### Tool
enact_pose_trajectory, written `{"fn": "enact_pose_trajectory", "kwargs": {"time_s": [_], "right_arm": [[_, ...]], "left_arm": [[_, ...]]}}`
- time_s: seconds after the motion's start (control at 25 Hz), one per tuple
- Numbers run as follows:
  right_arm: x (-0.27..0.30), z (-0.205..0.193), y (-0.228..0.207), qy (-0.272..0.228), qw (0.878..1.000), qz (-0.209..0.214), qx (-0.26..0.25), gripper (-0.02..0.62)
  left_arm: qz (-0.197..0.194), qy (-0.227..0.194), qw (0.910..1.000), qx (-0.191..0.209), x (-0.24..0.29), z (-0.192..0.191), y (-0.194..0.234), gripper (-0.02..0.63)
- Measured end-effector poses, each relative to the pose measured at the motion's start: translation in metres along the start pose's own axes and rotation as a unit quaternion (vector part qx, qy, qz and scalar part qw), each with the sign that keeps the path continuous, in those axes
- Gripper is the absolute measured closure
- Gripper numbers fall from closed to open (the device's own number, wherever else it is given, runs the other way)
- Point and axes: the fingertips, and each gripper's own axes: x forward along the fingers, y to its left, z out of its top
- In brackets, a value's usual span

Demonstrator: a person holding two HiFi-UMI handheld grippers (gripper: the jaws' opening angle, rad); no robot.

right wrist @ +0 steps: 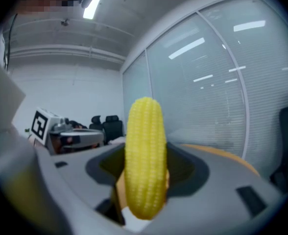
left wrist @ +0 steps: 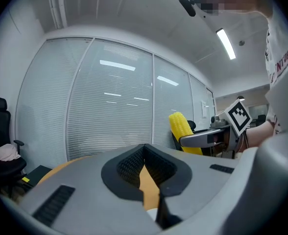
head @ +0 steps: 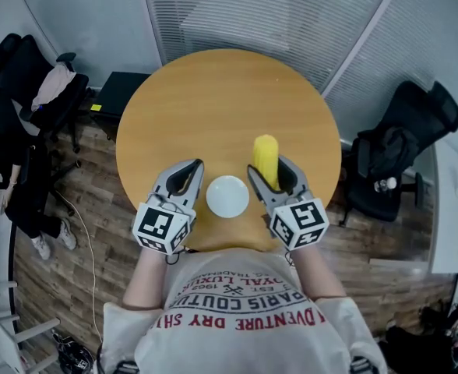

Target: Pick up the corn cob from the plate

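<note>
A yellow corn cob stands upright between the jaws of my right gripper, which is shut on it and holds it off the table. In the right gripper view the corn cob fills the middle of the picture, pinched near its lower end. The small white plate lies bare on the round wooden table, between the two grippers. My left gripper hovers left of the plate, shut, with nothing in it. From the left gripper view the corn cob shows at the right, held in the other gripper.
Black office chairs stand left of the table, one with a pink cloth on it. Another black chair is at the right. Glass walls with blinds close off the far side.
</note>
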Motion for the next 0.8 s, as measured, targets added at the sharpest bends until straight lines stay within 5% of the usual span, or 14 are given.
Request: {"fn": "enact_pose_trajectory", "kwargs": {"time_s": [0.8], "right_arm": [[0.0008,0.0066,0.0062,-0.009,1.000,0.010,0.003,0.330]], "left_arm": [[0.013,-0.001,0.9999,0.009,-0.0047,0.0078,0.0006,0.571]]}}
